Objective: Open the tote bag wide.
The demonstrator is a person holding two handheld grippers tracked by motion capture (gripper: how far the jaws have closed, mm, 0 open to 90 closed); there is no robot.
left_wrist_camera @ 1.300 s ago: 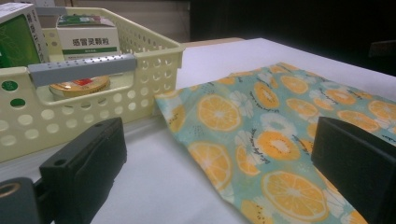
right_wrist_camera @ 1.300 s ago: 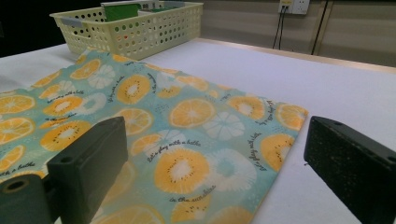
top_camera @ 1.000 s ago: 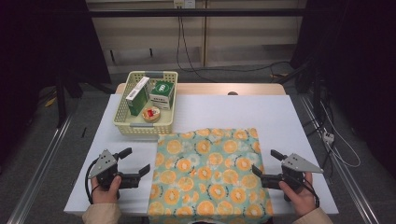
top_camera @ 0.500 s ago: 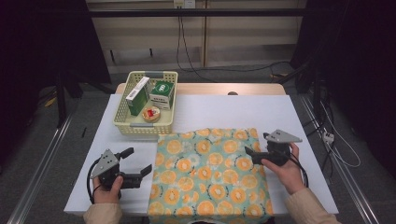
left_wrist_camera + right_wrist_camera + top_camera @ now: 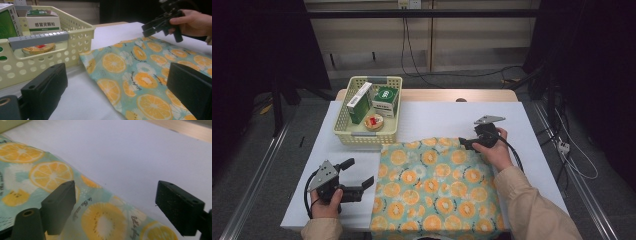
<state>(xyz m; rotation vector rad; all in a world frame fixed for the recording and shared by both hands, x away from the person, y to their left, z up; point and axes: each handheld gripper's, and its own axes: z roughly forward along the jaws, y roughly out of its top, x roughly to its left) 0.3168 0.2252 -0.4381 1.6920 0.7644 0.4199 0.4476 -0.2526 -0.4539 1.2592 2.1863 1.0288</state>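
Orange-print cloth (image 5: 438, 189) looking like soft matt fabric; basket (image 5: 343, 131) showing perforated, slightly glossy plastic; gripper pads (image 5: 60, 205) appearing matt black w/ rubbery finish; table cover (image 5: 427, 120) looking smooth, matt white.

L gripper (image 5: 360, 173) low near table's front-left, jaws wide apart, nothing between. R gripper (image 5: 465, 144) reached fwd, jaws just been closing slightly, nothing gripped, sleeve stretched out.
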